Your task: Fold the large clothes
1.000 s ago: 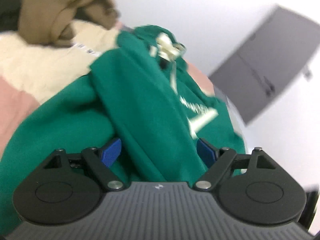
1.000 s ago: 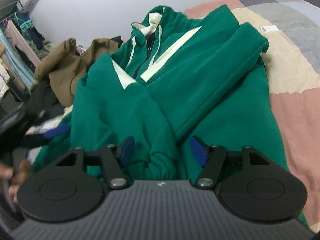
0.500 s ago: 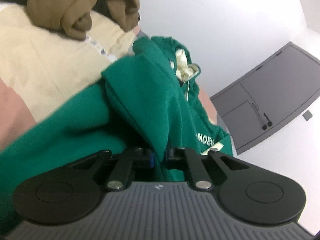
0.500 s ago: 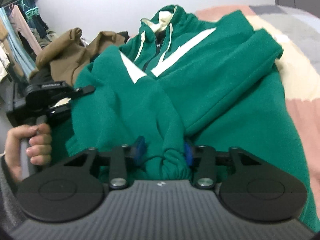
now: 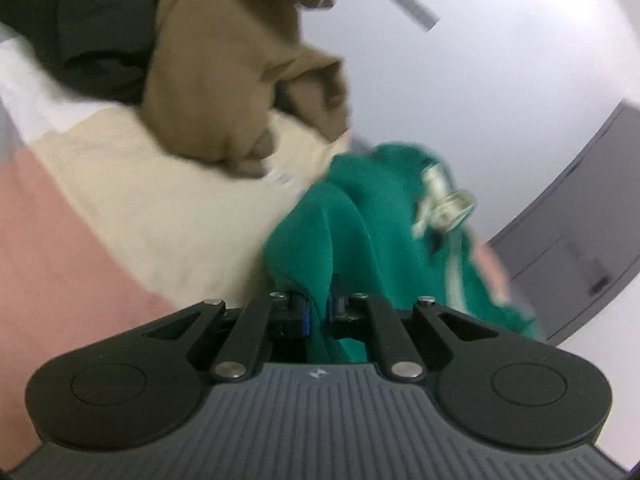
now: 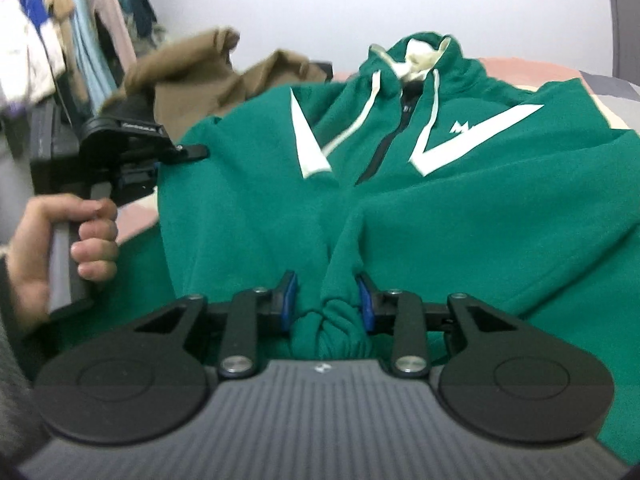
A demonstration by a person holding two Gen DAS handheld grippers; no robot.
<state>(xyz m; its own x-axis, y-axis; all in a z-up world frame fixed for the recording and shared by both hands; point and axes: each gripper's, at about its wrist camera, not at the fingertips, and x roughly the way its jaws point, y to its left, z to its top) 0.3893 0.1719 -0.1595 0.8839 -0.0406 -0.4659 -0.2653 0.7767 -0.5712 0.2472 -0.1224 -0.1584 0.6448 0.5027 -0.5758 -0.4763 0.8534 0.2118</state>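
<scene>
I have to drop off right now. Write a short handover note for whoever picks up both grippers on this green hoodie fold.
Left gripper: shut on a fold of the green hoodie at its left side.
Right gripper: fingers closed in on a bunched cuff or hem near the bottom.
Hoodie lies front up on the patchwork bedspread, both sleeves crossed over the chest. Brown garment is heaped past its left shoulder.
Done: sleeves in.
Left: probably carry the bottom up towards the hood and flatten.
</scene>
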